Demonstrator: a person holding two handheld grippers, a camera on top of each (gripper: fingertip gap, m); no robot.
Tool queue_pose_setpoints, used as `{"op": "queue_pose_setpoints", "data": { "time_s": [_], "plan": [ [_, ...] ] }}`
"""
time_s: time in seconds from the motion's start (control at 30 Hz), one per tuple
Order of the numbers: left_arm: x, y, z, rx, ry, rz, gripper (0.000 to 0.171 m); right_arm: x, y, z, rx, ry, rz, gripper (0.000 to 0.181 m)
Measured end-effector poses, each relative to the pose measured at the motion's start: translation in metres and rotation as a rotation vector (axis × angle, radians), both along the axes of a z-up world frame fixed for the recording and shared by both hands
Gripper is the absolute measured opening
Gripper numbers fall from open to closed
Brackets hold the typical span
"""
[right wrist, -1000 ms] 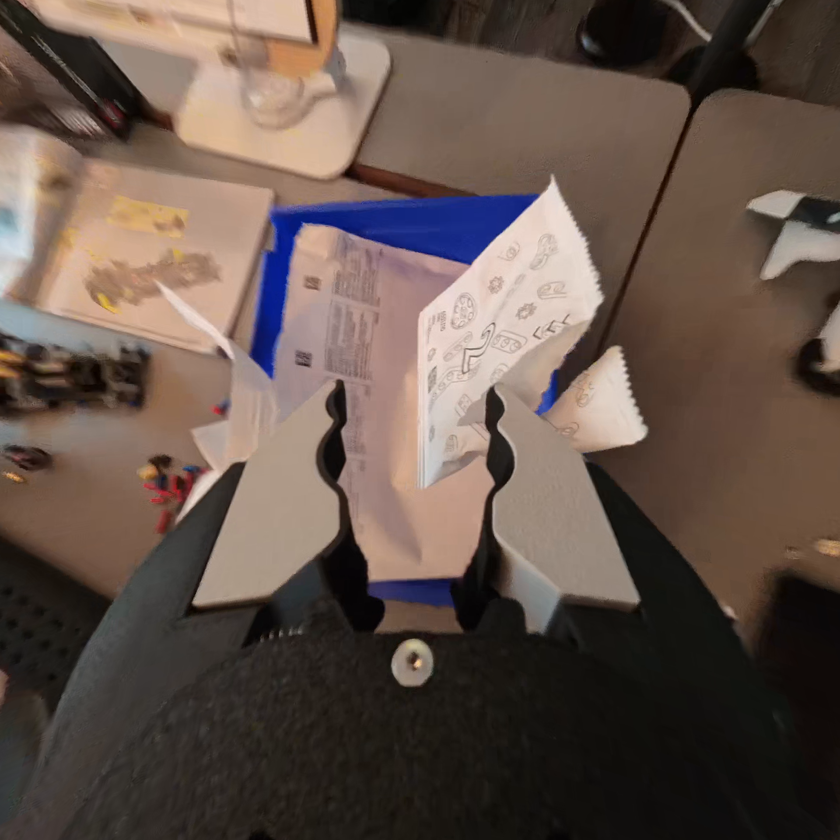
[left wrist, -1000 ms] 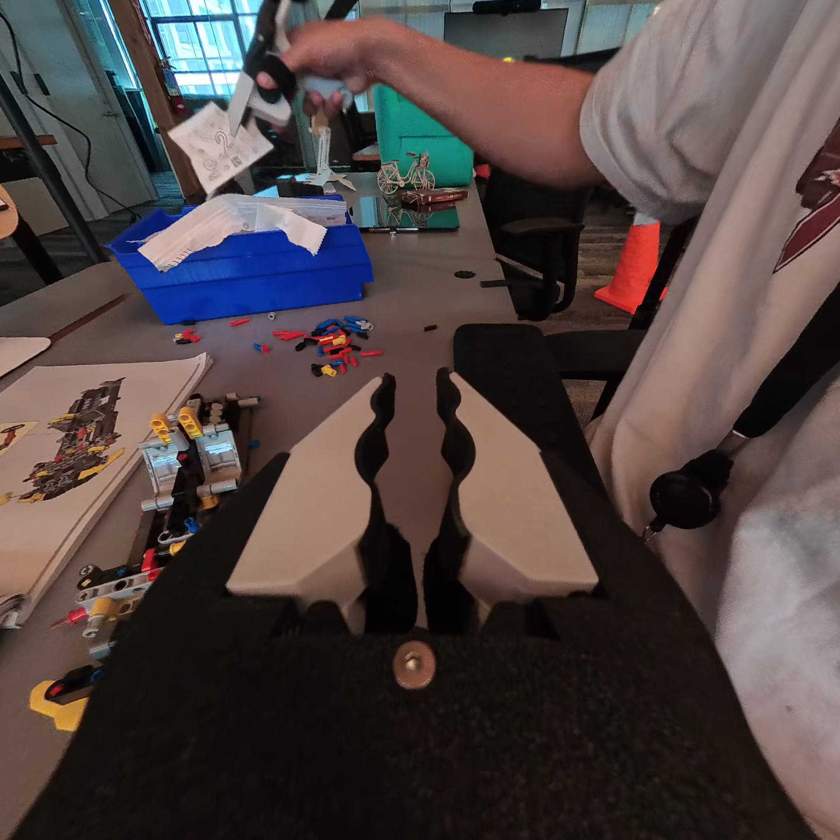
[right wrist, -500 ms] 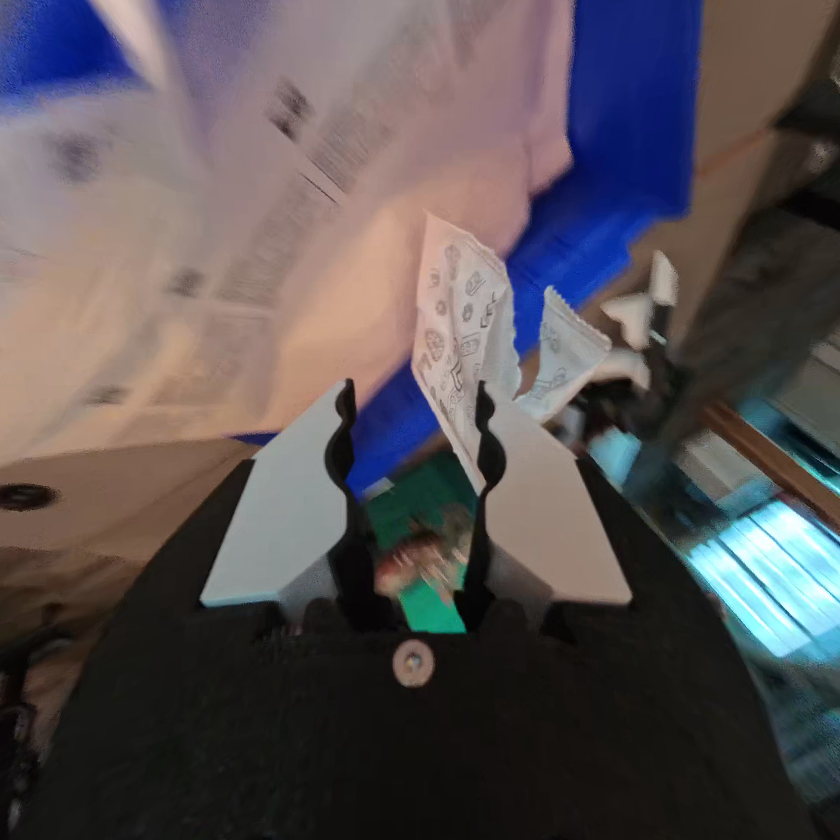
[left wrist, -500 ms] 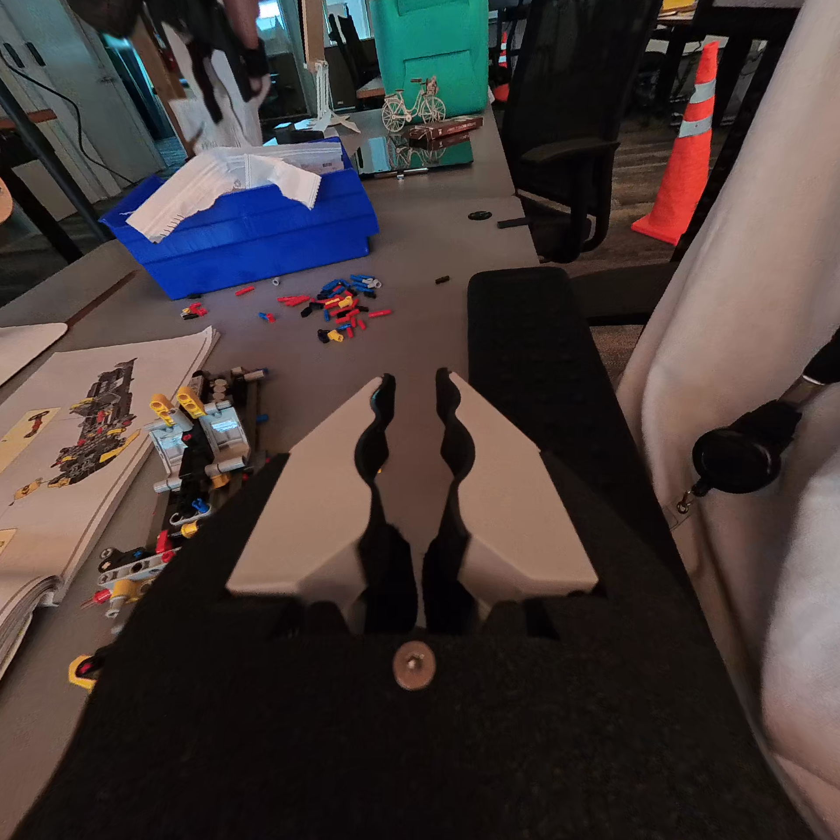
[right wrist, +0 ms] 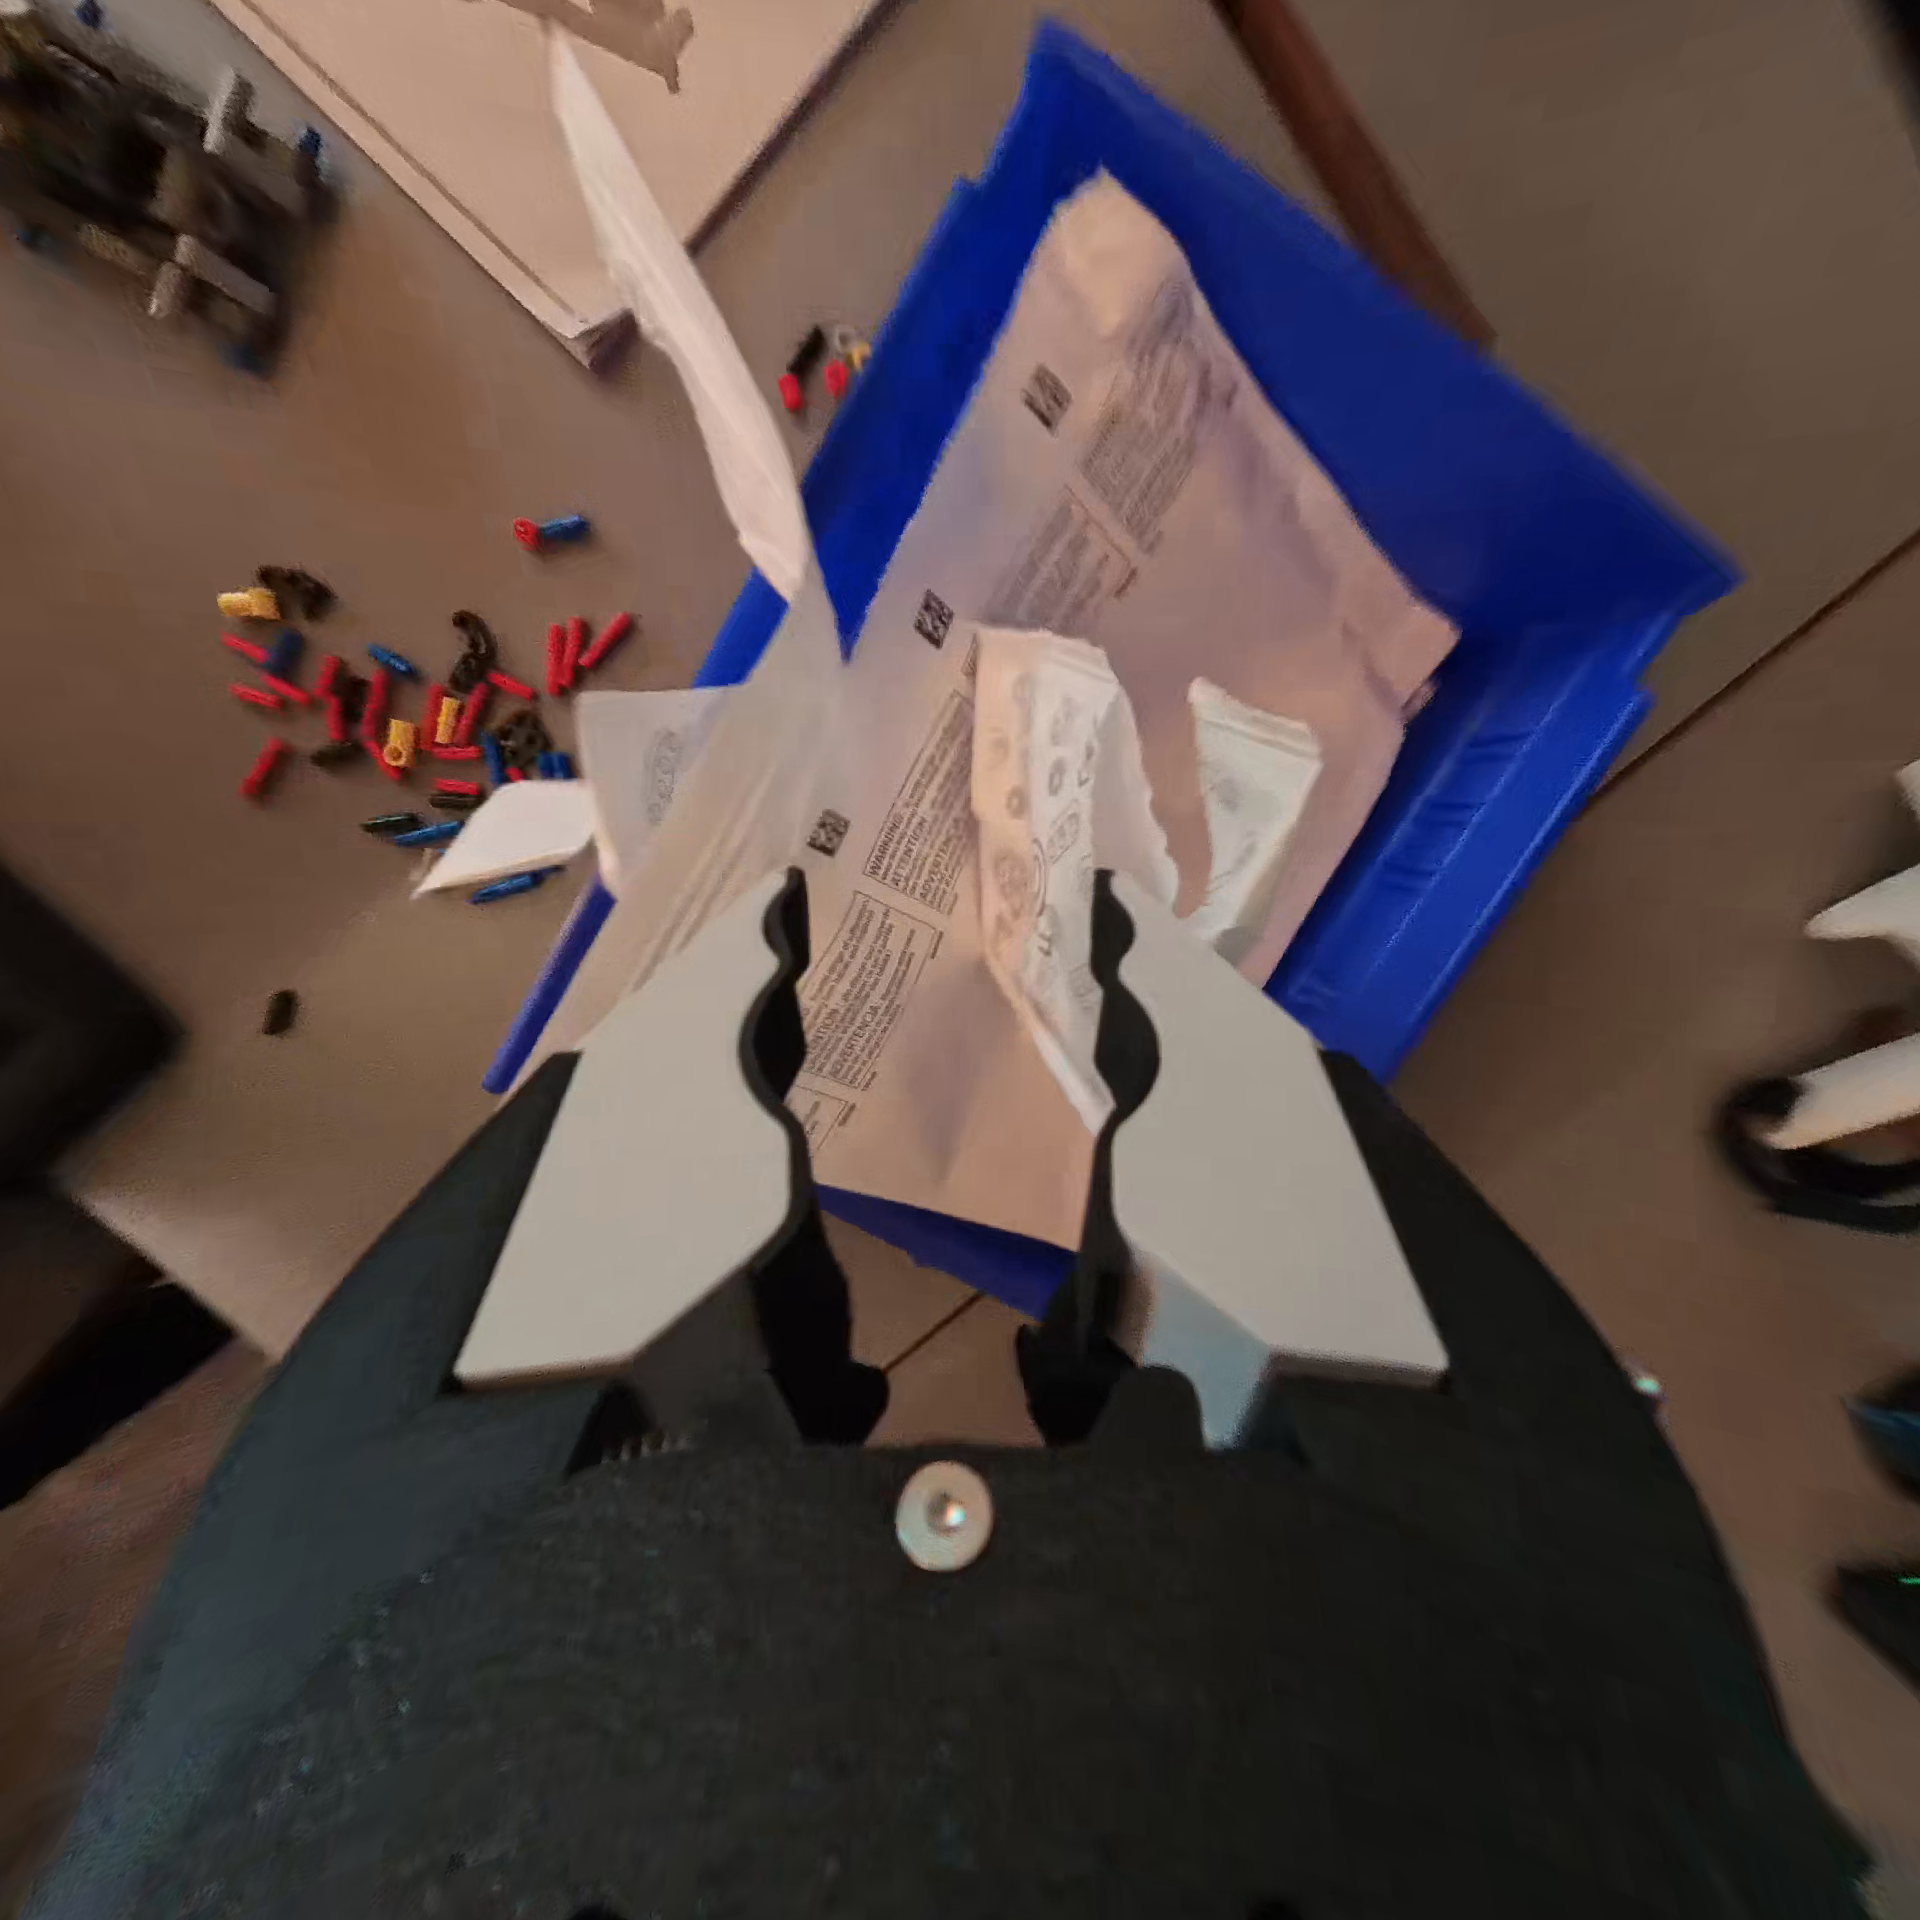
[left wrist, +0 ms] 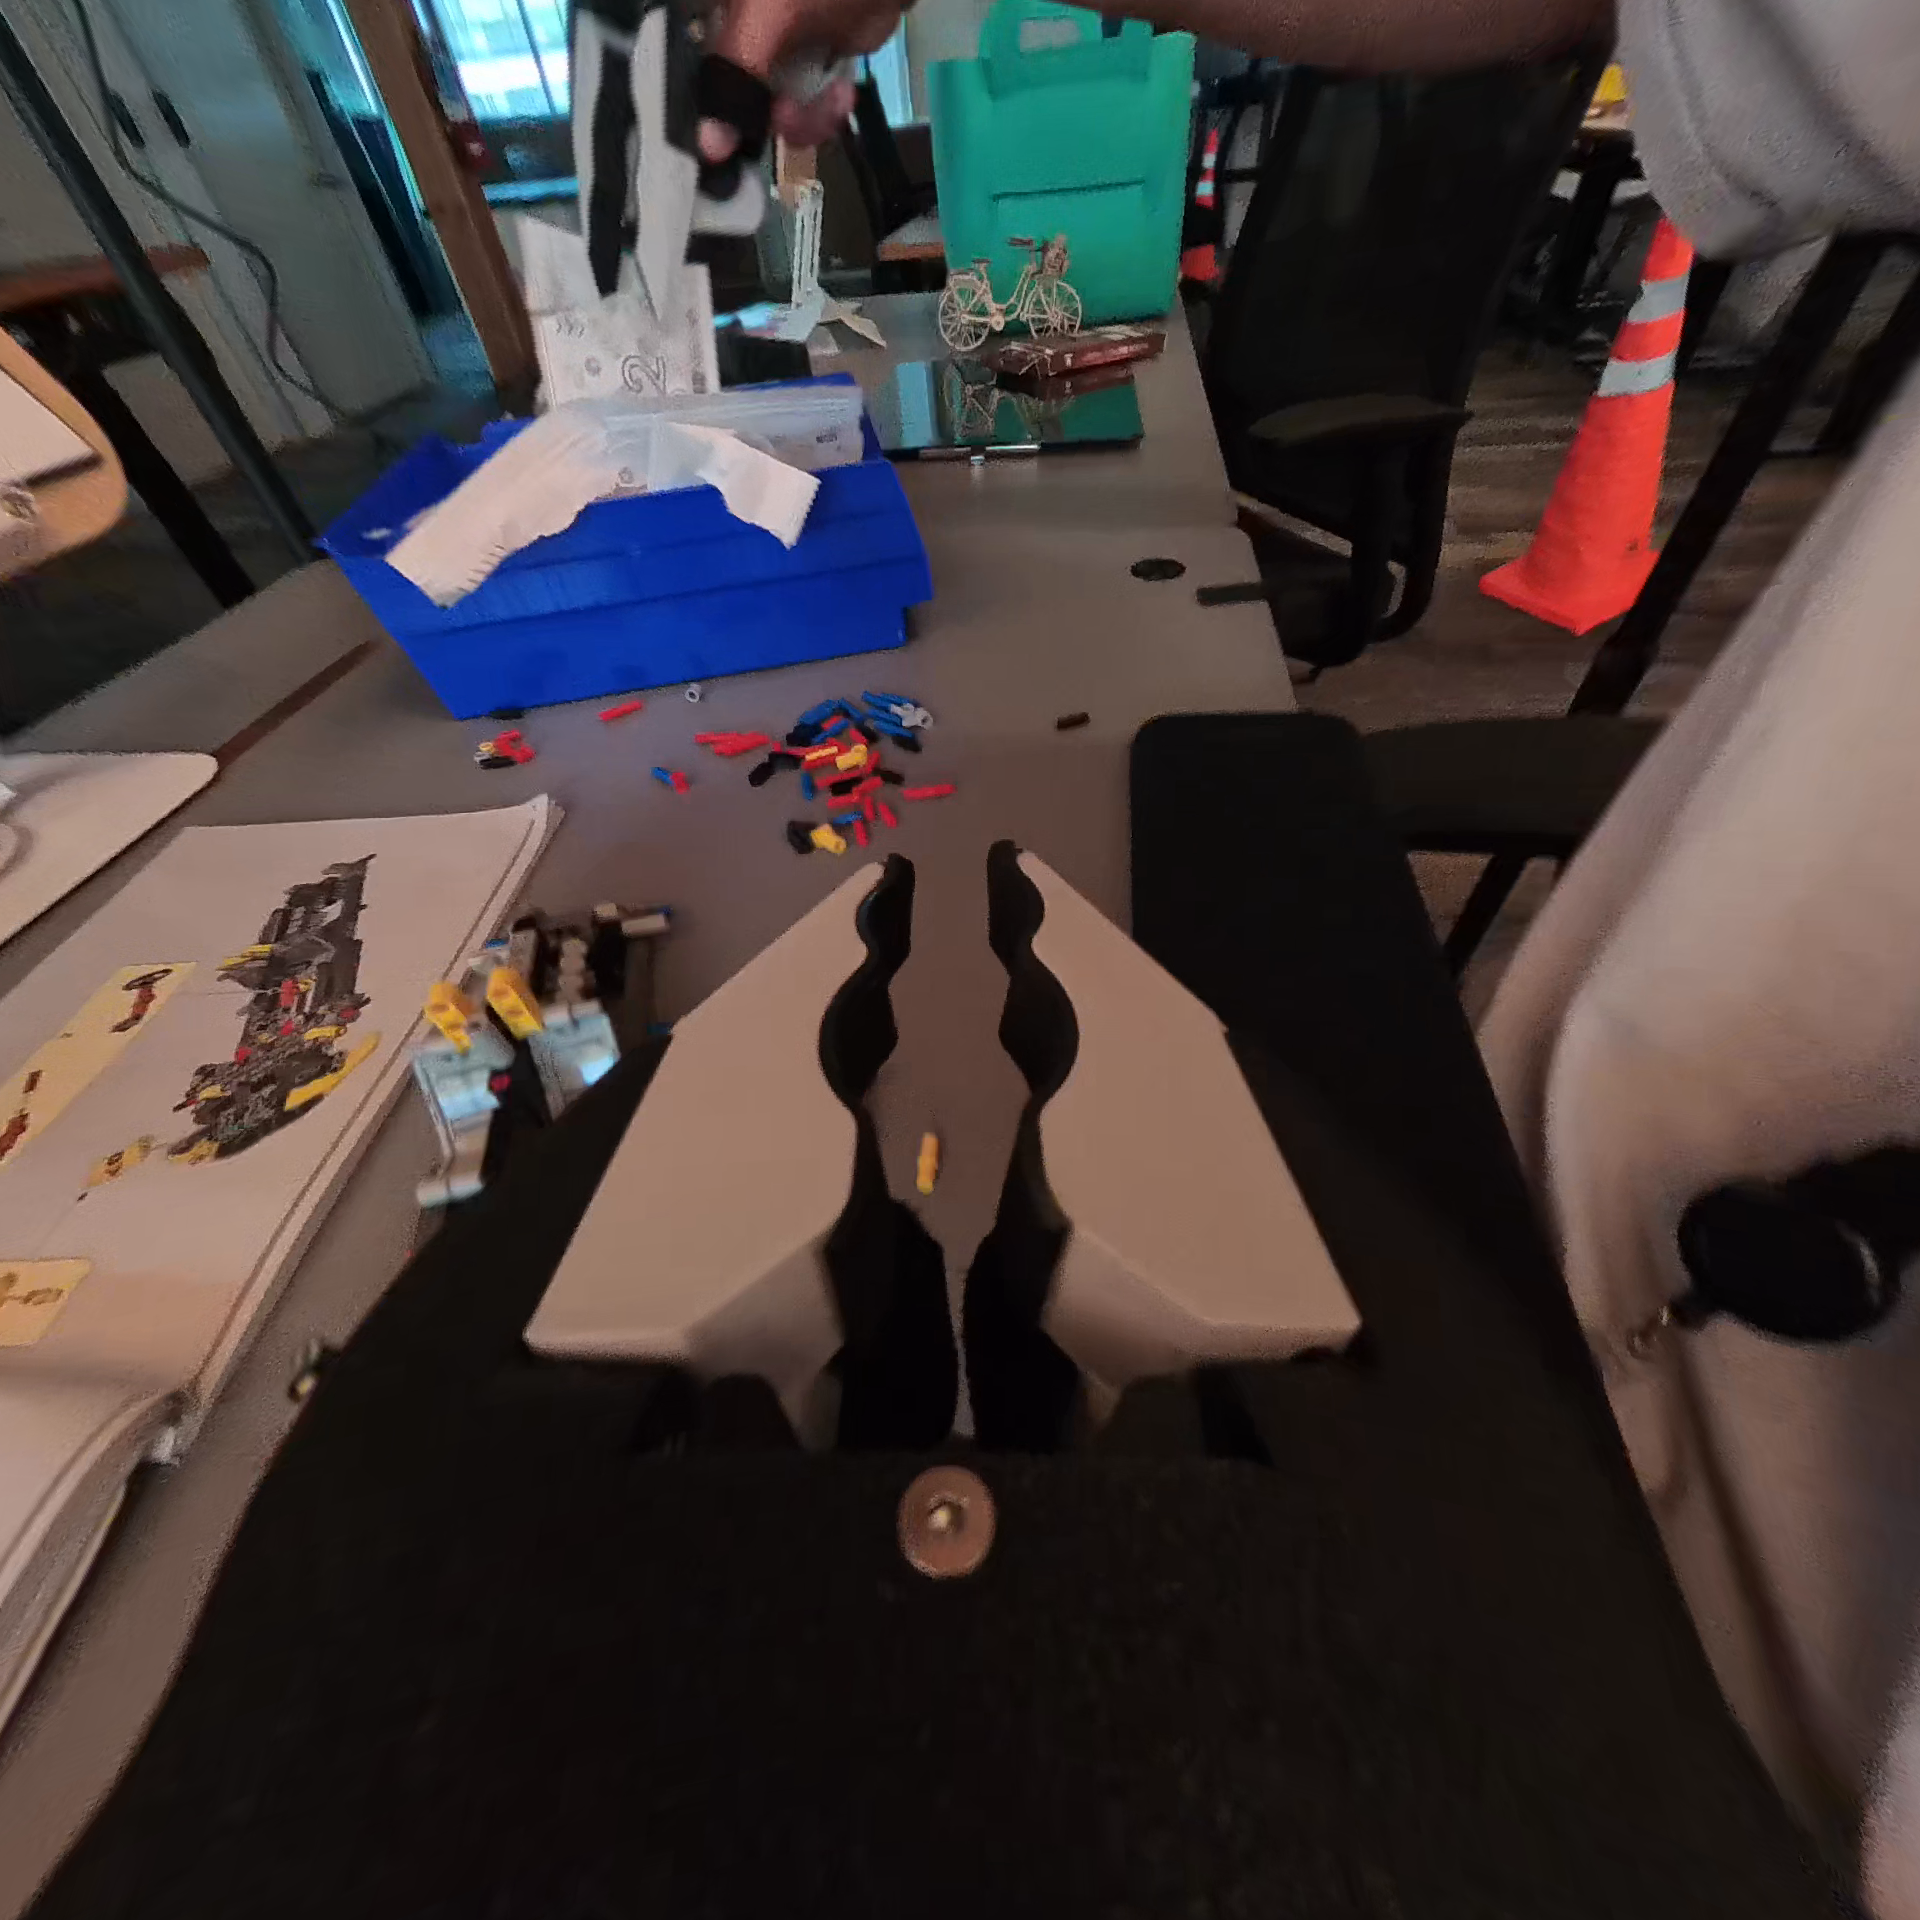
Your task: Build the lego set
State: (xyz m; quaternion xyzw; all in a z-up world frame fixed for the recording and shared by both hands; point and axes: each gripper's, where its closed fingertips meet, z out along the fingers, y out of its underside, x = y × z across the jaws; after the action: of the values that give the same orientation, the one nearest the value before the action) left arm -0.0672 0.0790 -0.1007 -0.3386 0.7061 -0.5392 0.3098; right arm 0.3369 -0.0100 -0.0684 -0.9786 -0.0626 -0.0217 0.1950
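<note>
Right tool [right wrist: 943, 904] above blue bin [right wrist: 1475, 457] — gaping, pointing down.

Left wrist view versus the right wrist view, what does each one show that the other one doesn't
Only the left wrist view shows the open instruction book's picture page, a lone yellow peg between the left gripper's fingers, the teal bag, the model bicycle and the orange cone.

Only the right wrist view shows inside the blue bin: a large white bag lying flat, with the open right gripper above it and a torn printed bag against one finger.

Both show the bin, the loose red, blue and yellow pegs and the partly built model.
</note>
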Motion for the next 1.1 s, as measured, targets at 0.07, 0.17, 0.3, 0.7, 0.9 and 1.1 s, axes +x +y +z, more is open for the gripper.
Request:
{"op": "queue_pose_setpoints", "data": {
  "time_s": [0.07,0.17,0.3,0.7,0.9,1.1],
  "plan": [
    [0.026,0.002,0.017,0.008,0.057,0.001,0.015,-0.008,0.001,0.013,0.057,-0.089,0.048,0.051],
    [0.087,0.005,0.053,0.127,0.095,0.01,0.019,-0.014,-0.001,0.02,0.074,-0.175,0.085,0.05],
    [0.183,-0.001,0.09,0.212,0.133,-0.063,0.026,-0.011,-0.009,0.03,0.101,-0.242,0.059,0.051],
    [0.218,-0.041,0.016,0.268,0.303,-0.206,0.026,-0.099,-0.016,-0.014,0.425,-0.218,0.019,0.022],
    [0.236,-0.055,0.024,0.322,0.259,-0.199,0.025,-0.058,-0.013,-0.043,0.178,-0.374,0.049,0.018],
    [0.269,-0.053,0.026,0.416,0.195,-0.121,0.025,-0.051,-0.001,-0.051,0.114,-0.425,0.126,0.0]
  ]
}}
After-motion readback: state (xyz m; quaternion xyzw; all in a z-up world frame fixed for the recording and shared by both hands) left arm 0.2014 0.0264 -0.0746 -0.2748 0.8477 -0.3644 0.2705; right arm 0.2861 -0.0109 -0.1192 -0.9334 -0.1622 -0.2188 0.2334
